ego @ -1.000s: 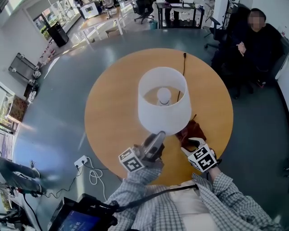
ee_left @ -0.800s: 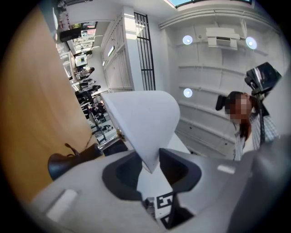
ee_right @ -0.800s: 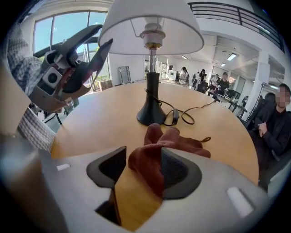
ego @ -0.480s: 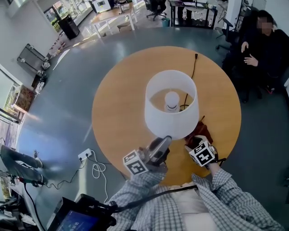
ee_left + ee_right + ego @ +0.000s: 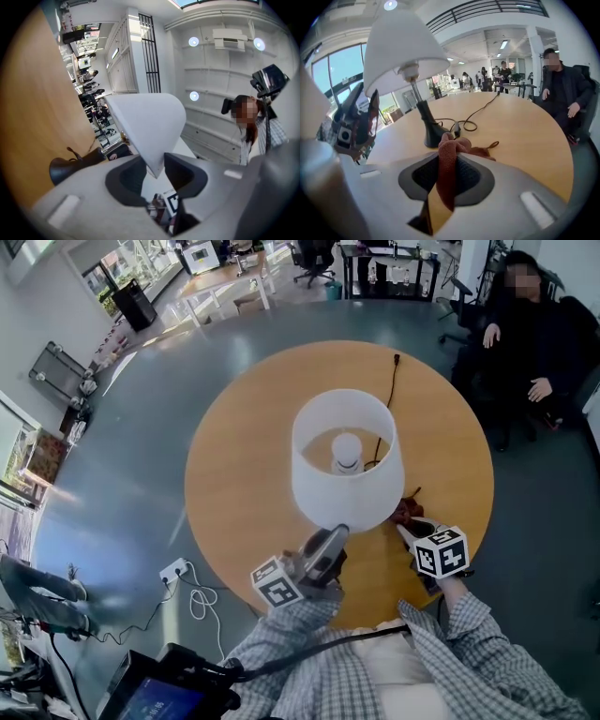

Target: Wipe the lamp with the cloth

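A table lamp with a white shade and a lit-looking bulb stands mid-table on the round wooden table. My left gripper is shut on the shade's near lower rim; that rim sits pinched between its pads. To the right, a dark red cloth lies bunched by the lamp's foot. My right gripper has just been closing and is shut on a fold of the cloth, which stands up between its pads. Lamp base and shade are just beyond.
The lamp's black cord runs from the base to the table's far edge. A person in dark clothes sits beyond the table at the far right. A white power strip with cable lies on the floor near left.
The right gripper has shifted right, away from the shade, rolled, and closed on the cloth, which is now bunched smaller. The left gripper keeps its hold on the shade's rim.
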Available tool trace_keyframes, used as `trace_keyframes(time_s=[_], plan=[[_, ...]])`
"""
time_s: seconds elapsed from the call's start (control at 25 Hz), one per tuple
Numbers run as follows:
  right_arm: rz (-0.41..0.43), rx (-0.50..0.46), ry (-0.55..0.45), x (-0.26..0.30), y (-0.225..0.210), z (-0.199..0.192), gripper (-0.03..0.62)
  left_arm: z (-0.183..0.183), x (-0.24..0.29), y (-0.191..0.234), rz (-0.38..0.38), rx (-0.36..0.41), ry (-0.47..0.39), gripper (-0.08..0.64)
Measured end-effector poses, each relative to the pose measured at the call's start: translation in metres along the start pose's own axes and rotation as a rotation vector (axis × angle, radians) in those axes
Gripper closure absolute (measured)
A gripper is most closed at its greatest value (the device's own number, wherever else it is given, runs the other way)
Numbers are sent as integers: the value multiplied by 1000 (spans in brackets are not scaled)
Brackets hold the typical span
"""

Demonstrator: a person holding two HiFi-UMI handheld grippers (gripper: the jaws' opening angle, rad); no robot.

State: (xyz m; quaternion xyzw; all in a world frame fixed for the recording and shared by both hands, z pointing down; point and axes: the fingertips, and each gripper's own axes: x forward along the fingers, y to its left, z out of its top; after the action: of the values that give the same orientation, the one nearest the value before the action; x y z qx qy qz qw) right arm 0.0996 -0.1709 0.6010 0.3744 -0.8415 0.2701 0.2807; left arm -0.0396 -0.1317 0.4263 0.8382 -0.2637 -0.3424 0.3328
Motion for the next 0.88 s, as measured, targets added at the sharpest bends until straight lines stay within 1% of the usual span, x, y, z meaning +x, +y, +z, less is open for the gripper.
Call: trace_keyframes(time_s=[0.16, 0.24, 0.32, 0.44, 0.56, 0.64, 0.76, 0.88], plan=[[-15, 118, -175, -50, -13, 42, 518, -3, -3, 1, -4, 3, 14, 443], [-12, 137, -272, -81, -15, 73, 518, -5, -1, 0, -7, 7, 21, 445], [-9, 108, -365, -109, -9, 109, 518, -5, -1, -1, -11, 7, 20, 448], [-7, 28, -494, -146, 10, 166, 518, -3, -1, -1, -13, 7, 13, 449], [3, -69, -612, -176, 36, 220, 518, -3, 1, -1, -11, 8, 15, 449], [27, -123, -674, -189, 57, 248, 518, -3, 2, -1, -9, 9, 19, 449], [77, -167, -720, -193, 83, 271, 518, -2, 2, -2, -7, 11, 21, 449], [107, -178, -693, -176, 91, 269, 518, -2, 5, -1, -5, 11, 20, 449]])
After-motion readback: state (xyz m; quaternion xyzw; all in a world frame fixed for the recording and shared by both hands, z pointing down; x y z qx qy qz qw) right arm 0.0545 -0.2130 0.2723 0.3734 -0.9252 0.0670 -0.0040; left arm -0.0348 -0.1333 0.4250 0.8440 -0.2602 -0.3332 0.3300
